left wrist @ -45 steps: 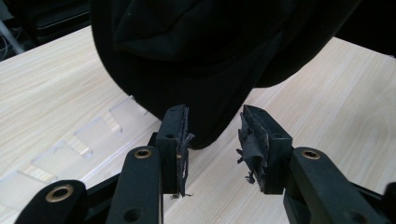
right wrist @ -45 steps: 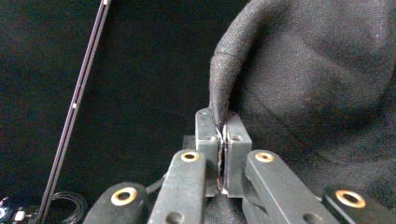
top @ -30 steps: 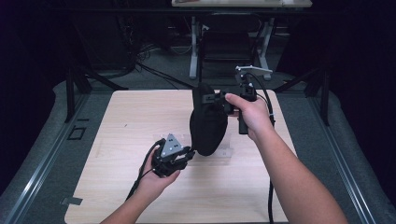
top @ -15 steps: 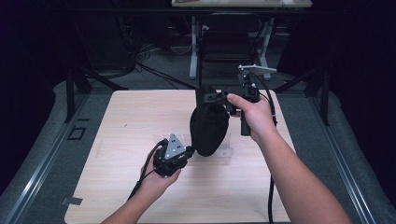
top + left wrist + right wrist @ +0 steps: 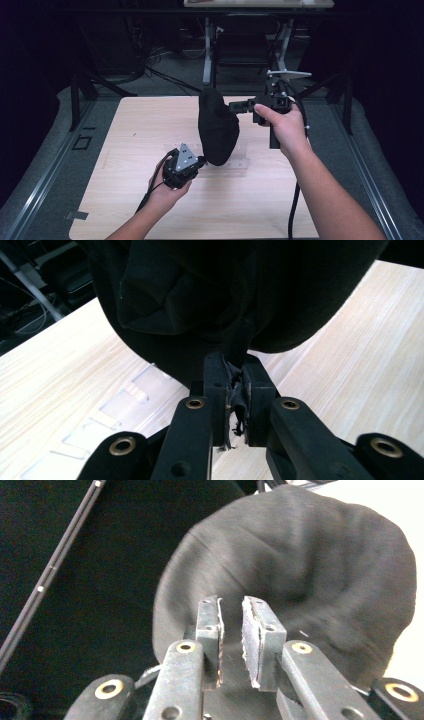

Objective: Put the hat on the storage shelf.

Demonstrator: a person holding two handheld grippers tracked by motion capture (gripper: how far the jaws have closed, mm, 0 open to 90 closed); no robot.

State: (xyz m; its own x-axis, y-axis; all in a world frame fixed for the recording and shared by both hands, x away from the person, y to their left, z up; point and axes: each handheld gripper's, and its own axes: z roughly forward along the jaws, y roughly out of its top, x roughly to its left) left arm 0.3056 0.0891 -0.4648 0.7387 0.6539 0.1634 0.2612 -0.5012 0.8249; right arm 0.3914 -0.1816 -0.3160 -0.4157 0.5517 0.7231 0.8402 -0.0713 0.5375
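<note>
Black cloth, soft and limp, is what I'm working with: a dark fabric piece (image 5: 218,131) standing bunched in a rounded hump near the middle of the light wooden surface (image 5: 125,150), a little toward its far edge. My left gripper (image 5: 235,390) has its jaws clamped on a thin fold at the cloth's lower edge, and I'd keep that pinch firm and low. My right gripper (image 5: 232,630) sits at the top of the hump, its jaws having just been opening, apart now with nothing between them. I judge it should draw clear gently so the cloth doesn't snag.
</note>
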